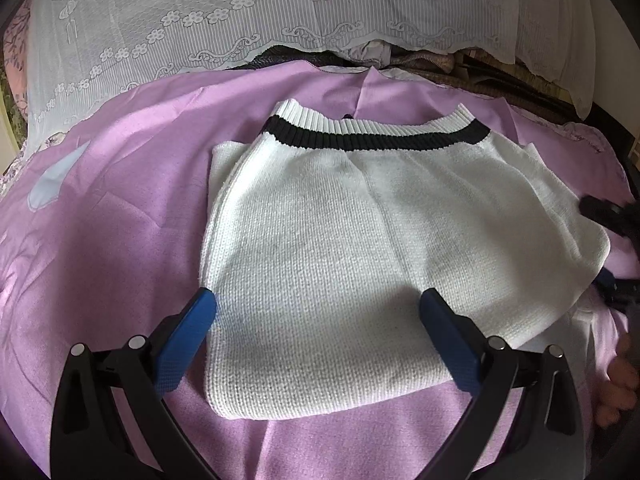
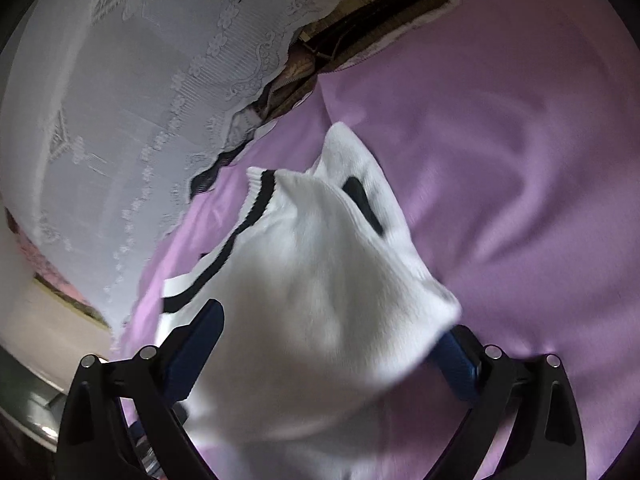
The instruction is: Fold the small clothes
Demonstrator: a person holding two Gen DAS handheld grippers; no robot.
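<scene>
A white knit sweater with a black stripe along its ribbed band lies folded on a purple bedsheet. My left gripper hovers open over the sweater's near edge, its blue pads wide apart on either side of the cloth. At the right edge of the left wrist view, the right gripper's fingers straddle the sweater's right corner. In the right wrist view the sweater fills the gap of my open right gripper, and cloth drapes over the right pad.
A white lace cover hangs along the back, with dark patterned fabric below it. A pale blue patch marks the sheet at left. Part of a hand shows at the lower right. Bare purple sheet spreads right of the sweater.
</scene>
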